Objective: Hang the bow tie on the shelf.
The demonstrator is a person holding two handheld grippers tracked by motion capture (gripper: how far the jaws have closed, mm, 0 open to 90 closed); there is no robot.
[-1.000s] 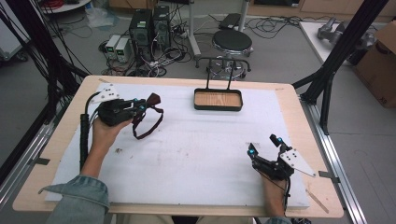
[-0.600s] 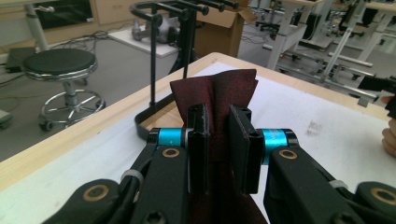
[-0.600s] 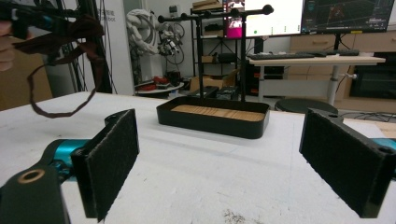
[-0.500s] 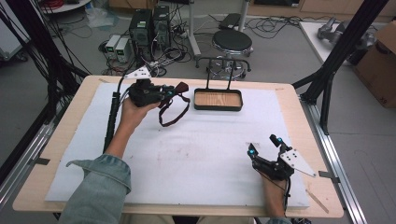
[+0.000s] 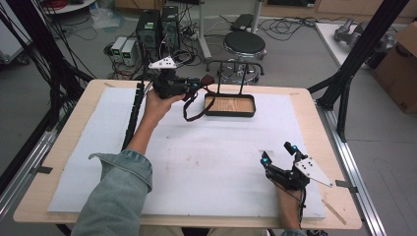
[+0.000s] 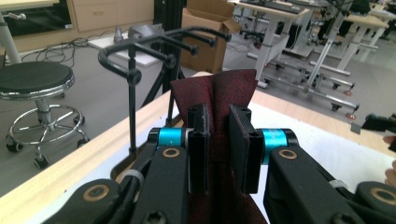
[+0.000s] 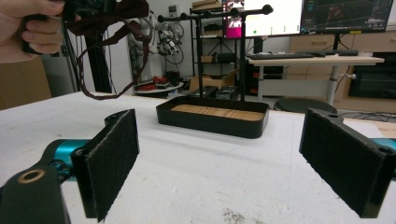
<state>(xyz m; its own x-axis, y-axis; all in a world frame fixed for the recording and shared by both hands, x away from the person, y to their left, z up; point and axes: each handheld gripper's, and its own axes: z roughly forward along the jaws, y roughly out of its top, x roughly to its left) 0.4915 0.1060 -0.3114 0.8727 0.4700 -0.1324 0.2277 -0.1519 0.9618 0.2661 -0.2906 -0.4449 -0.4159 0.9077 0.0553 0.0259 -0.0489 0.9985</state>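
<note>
A grey floor [image 5: 295, 54] lies beyond the pale wooden worktop [image 5: 74, 128]. At 12 o'clock stands a round black stool [image 5: 244, 44] on a chrome base; at 11 o'clock, computer towers [image 5: 158, 27] amid tangled cables [image 5: 196, 39]. A cardboard box [image 5: 401, 64] sits at 2 o'clock. White desks [image 6: 299, 18] fill the bright room behind.

Left hand-held gripper [image 5: 196, 83] nearer stand [image 5: 229, 77].

Tray [image 5: 229, 112] at table's [image 5: 305, 105] far edge, stool [image 5: 244, 45] behind.
</note>
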